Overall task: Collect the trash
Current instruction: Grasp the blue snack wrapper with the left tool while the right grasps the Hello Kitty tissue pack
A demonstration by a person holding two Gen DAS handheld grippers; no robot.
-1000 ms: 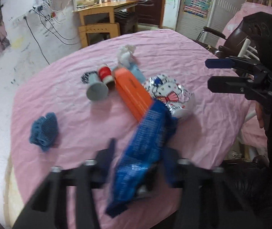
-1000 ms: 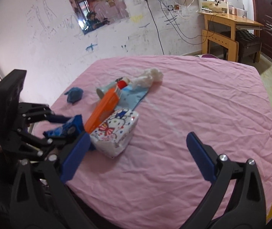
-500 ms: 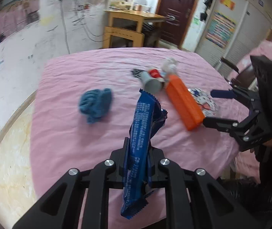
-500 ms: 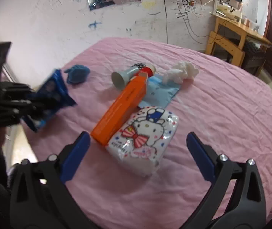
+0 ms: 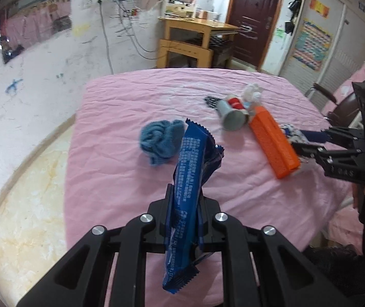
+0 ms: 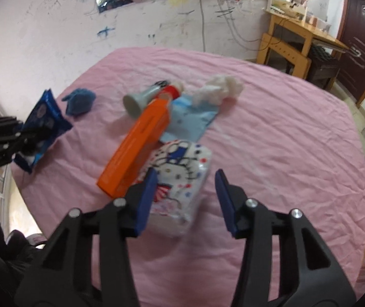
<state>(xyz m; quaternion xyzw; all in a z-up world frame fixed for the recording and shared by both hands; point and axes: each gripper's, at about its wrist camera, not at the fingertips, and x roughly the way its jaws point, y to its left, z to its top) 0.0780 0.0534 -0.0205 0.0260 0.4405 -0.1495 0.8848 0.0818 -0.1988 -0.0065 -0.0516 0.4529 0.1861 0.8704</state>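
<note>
**Between the right gripper's blue pads: the tissue pack**

Directly ahead of the right gripper (image 6: 183, 199), between its blue fingers (image 6: 146, 199), lies the cartoon-printed tissue pack (image 6: 180, 171) on the pink tablecloth (image 6: 272, 133). The jaws are closing around it; the left pad looks to be at the pack's near corner, while a clear gap shows between the right pad and the pack, so the grip is not yet made. The pack's long axis runs away from the gripper and slightly leftward, roughly along the line the fingers point, so the pads would meet its two long sides. Just beside it on the left, touching or nearly so, lies the orange box (image 6: 139, 138), whose near end sits close to the left pad; my judgement is that this pad could catch the box as well.

The right hand is plainly the nearer one. The left gripper (image 5: 183, 212) is off toward the table's left edge, clamped on a blue snack wrapper (image 5: 187, 179) that stands up from its jaws and hangs crumpled below them.

The pack looks soft: glossy white film with red, blue and black cartoon print, plump and squashable, likely to give under the pads.

Further back lie a grey cup (image 6: 137, 101) on its side, a red-capped item (image 6: 172, 90), a light-blue sheet (image 6: 190, 121), a white crumpled tissue (image 6: 221, 88) and a blue cloth (image 6: 78, 101).
</note>
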